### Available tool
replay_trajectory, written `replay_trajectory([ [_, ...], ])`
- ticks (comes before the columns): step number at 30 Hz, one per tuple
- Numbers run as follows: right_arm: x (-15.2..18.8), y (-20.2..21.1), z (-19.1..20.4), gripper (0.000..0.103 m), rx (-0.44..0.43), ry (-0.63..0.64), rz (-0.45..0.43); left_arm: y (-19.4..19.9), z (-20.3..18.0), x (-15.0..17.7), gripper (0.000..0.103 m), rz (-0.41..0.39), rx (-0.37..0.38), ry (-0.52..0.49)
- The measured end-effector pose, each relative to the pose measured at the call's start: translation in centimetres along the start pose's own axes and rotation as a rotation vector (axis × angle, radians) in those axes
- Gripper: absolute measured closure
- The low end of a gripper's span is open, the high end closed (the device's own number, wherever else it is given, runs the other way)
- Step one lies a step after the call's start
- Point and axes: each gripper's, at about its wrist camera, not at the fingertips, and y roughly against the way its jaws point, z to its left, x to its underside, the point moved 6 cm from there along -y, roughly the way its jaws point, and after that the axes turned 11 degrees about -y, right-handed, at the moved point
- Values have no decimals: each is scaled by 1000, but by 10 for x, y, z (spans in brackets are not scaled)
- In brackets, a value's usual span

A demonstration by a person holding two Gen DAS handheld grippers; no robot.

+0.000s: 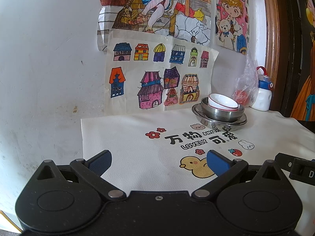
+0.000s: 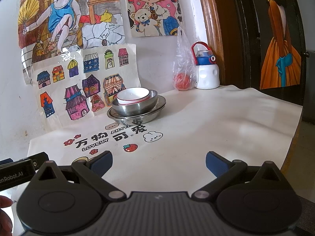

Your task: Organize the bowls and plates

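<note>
Both grippers' jaws apart, empty; beyond, white bowl (image 2: 132, 96) tilted inside steel bowl (image 2: 135, 106) on steel plate (image 2: 155, 112).

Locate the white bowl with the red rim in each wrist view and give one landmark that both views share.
Left wrist: white bowl sits right of centre, tilted inside the steel bowl.
Right wrist: white bowl sits left of centre, in the same steel bowl.
Shared landmark: the white water bottle by the wall.

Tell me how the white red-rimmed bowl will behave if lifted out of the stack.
The white bowl looks glazed ceramic, so probably slippery and breakable. It sits tilted inside the steel bowl, so it may rock or slide when touched.
</note>
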Motion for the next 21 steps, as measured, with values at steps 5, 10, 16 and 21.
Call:
replay_trajectory([
  [5,1,0,1,0,-1,1,0,1,0,2,1,2,0,0],
  [10,0,0,1,0,-1,0,0,1,0,1,1,2,0,-1],
  [16,0,0,0,0,-1,0,0,1,0,2,1,2,0,7],
  [21,0,1,0,0,-1,0,1,1,0,2,1,2,5,2],
])
